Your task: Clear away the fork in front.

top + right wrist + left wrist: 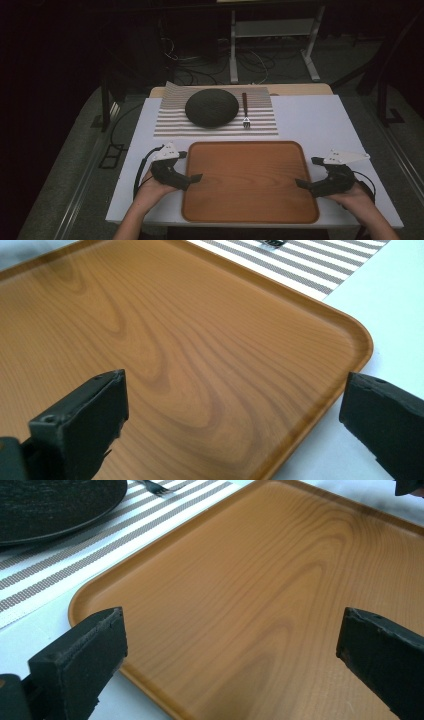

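The white surface (310, 120) carries one wooden tray (250, 180), which lies at the near side, in front of the person, and it has nothing on it. Behind the tray lies one striped placemat (260, 125), and on this placemat rest one dark plate (212, 107) and, just beside it to the right, one fork (245, 110) with its tines toward the tray. There are two grippers: the left hand-held gripper (192, 177) is at the left rim of the tray and the right hand-held gripper (302, 183) is at the right rim. Both have their jaws wide apart and hold nothing, and each one points inward over its rim. I judge that the step in hand is the approach to grasp the tray from both sides. The next move probably needs each gripper to bring its jaws around the rim, one above and one under, and to close at the same time, so the tray stays level.
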A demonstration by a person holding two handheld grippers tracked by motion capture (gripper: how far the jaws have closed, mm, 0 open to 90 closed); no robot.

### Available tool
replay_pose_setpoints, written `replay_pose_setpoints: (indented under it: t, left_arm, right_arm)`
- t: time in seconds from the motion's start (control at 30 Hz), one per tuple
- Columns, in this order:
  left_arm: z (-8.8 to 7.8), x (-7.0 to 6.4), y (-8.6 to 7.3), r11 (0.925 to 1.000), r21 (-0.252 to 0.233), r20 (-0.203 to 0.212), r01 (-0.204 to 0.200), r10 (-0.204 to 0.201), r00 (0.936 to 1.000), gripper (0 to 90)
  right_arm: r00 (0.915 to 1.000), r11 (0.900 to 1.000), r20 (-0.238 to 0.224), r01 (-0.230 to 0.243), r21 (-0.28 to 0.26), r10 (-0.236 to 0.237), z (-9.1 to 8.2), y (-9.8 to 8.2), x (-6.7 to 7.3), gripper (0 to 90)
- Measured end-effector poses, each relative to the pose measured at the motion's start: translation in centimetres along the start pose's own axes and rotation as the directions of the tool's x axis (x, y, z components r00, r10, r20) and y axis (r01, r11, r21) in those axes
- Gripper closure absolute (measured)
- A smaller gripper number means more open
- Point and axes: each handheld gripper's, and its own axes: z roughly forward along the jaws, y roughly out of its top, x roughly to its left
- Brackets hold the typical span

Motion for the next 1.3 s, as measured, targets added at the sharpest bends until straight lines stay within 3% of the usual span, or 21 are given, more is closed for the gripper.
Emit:
replay_pose_setpoints:
  t: [0.5, 0.8, 1.3]
  left_arm:
    - [0.2, -0.1, 0.0, 1.0, 0.005, 0.002, -0.007, 0.007, 1.0, 0.0]
    - [0.3, 0.1, 0.0, 1.0, 0.006, 0.0, -0.002, 0.002, 1.0, 0.0]
    - [0.2, 0.2, 0.1, 1.0, -0.002, -0.001, -0.001, 0.001, 1.0, 0.0]
  right_arm:
    - [0.9997, 0.999, 0.007, -0.025, 0.022, 0.025, 1.0, 1.3, -0.2, 0.0]
    - [0.9976, 0.998, 0.021, -0.066, 0.015, 0.066, 1.4, 2.5, -0.9, 0.0]
    - [0.9984, 0.998, 0.016, -0.055, 0.022, 0.055, 3.5, 5.0, -1.8, 0.0]
